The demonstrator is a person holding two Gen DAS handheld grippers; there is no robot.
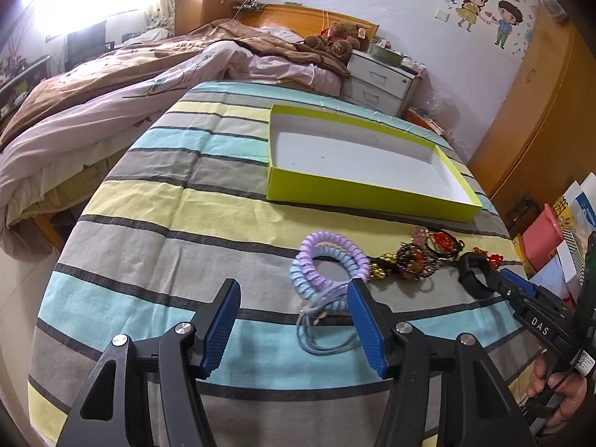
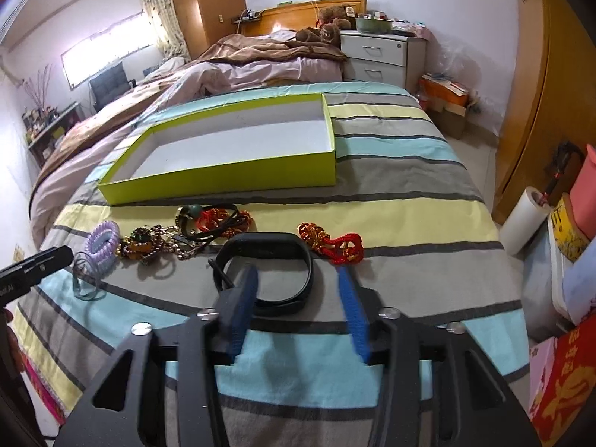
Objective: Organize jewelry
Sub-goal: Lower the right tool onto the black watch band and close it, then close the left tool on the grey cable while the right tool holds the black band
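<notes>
A striped cloth (image 1: 156, 201) covers the table. The shallow lime-green box (image 1: 372, 195), white inside and holding nothing, sits toward the table's far edge.

Along the near side of the box lies a row of jewelry: spiral hair ties (image 1: 327, 260) in purple and blue, thin elastic bands (image 1: 320, 335), a beaded bracelet (image 1: 413, 260), red knotted cords (image 2: 337, 246) and a black wristband (image 2: 268, 272).

The left gripper (image 1: 294, 320) is spread wide, 1 finger just beside the spiral hair ties, gripping nothing.

The right gripper (image 2: 298, 290) is half spread over the black wristband, its pads not pressing the band.
</notes>
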